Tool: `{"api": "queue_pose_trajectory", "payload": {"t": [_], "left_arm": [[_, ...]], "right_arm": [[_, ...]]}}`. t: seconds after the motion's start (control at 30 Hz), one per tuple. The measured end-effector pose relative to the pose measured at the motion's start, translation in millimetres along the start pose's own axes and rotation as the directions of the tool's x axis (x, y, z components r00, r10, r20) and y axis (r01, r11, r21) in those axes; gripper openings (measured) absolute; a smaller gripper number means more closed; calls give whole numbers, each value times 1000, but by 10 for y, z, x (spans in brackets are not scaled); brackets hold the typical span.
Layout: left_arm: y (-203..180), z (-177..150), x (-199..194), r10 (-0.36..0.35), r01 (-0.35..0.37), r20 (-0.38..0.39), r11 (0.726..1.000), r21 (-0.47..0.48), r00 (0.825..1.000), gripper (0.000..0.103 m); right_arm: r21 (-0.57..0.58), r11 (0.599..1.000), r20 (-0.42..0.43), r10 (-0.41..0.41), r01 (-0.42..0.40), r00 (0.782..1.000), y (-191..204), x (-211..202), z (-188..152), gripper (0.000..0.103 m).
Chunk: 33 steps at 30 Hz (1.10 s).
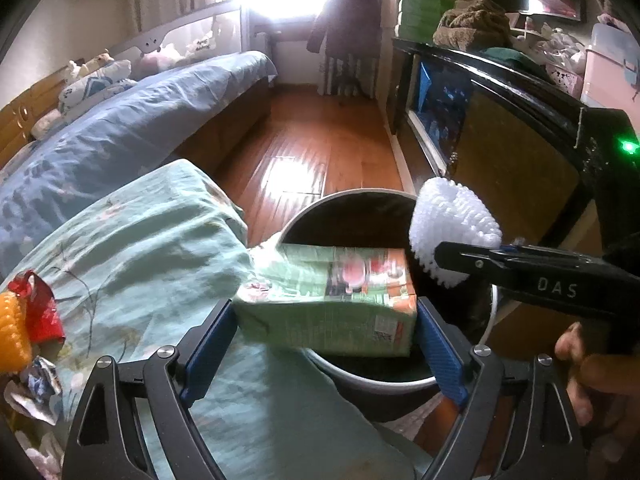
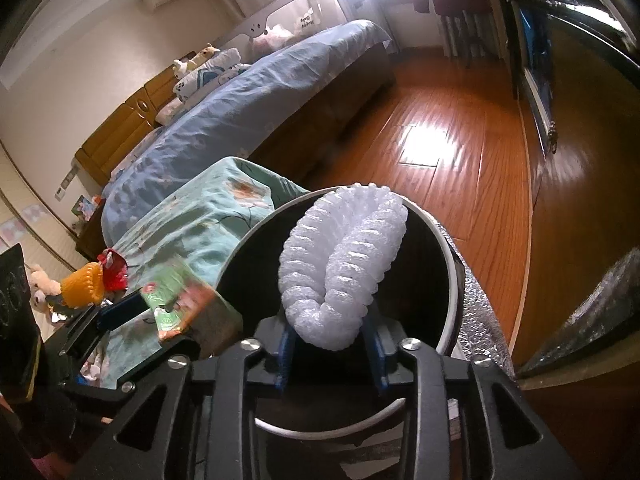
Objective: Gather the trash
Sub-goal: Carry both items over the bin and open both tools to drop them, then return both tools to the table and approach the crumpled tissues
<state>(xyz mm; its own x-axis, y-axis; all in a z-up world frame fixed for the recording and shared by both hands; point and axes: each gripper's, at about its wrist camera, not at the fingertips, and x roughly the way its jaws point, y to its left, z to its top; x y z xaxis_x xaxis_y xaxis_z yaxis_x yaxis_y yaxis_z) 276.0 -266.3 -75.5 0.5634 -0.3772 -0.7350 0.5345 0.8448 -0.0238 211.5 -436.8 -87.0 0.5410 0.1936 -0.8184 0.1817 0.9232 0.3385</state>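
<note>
My left gripper [image 1: 326, 320] is shut on a green carton [image 1: 328, 292] and holds it over the near rim of a round white bin with a dark inside [image 1: 360, 208]. My right gripper [image 2: 332, 340] is shut on a white foam fruit net [image 2: 344, 264] and holds it over the bin's opening [image 2: 450, 248]. The net [image 1: 452, 228] and right gripper also show in the left wrist view, at the bin's right side. The carton [image 2: 176, 300] shows at the left in the right wrist view.
A table under a teal floral cloth [image 1: 152, 240] holds an orange net [image 1: 12, 332], a red wrapper [image 1: 40, 312] and crumpled paper [image 1: 36, 388]. A bed with a blue cover [image 1: 120, 128] lies behind. A dark cabinet [image 1: 500, 140] stands right. Wooden floor [image 1: 320, 140] runs between.
</note>
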Motion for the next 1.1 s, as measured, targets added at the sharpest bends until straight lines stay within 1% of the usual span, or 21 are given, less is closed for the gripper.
{"api": "queue_pose_trajectory", "payload": {"t": [0.07,0.2,0.23,0.27,0.33,0.4,0.43,0.47,0.7,0.8,0.87,1.1], "left_arm": [[-2,6,0,-8,8,-6,1000,5,1000,88],[33,-10,-54,5,-5,5,1000,-8,1000,89],[45,-26,-66,6,-6,9,1000,-15,1000,89],[78,-55,-112,6,-6,15,999,-33,1000,89],[135,-120,-208,4,-2,30,998,-63,1000,89],[194,-206,-304,12,-8,44,996,-85,999,89],[222,-256,-359,17,-12,50,995,-96,999,89],[252,-317,-419,21,-15,57,994,-108,998,89],[448,-797,-878,61,-43,91,981,-189,994,89],[525,-964,-1053,90,-67,97,973,-220,991,89],[580,-1078,-1193,131,-102,109,966,-239,985,89],[778,-1410,-1626,209,-164,122,938,-305,970,89]], "right_arm": [[8,1000,-1,-6,6,1000,-16,3,9,50],[24,1000,9,-5,5,1000,-30,-33,18,57],[26,1000,12,-3,3,1000,-19,-47,14,62],[26,1000,15,0,0,1000,-6,-58,10,66],[24,1000,24,6,-6,1000,47,-96,-20,66],[22,1000,30,20,-21,999,117,-129,-75,70],[22,999,33,29,-30,999,159,-141,-103,75],[20,999,37,39,-40,999,201,-155,-142,77],[-6,995,30,104,-103,994,584,-186,-418,80],[-32,993,27,115,-114,993,767,-201,-530,81],[-58,991,27,122,-121,992,911,-212,-602,82],[-139,976,3,171,-169,985,1395,-191,-819,85]]}}
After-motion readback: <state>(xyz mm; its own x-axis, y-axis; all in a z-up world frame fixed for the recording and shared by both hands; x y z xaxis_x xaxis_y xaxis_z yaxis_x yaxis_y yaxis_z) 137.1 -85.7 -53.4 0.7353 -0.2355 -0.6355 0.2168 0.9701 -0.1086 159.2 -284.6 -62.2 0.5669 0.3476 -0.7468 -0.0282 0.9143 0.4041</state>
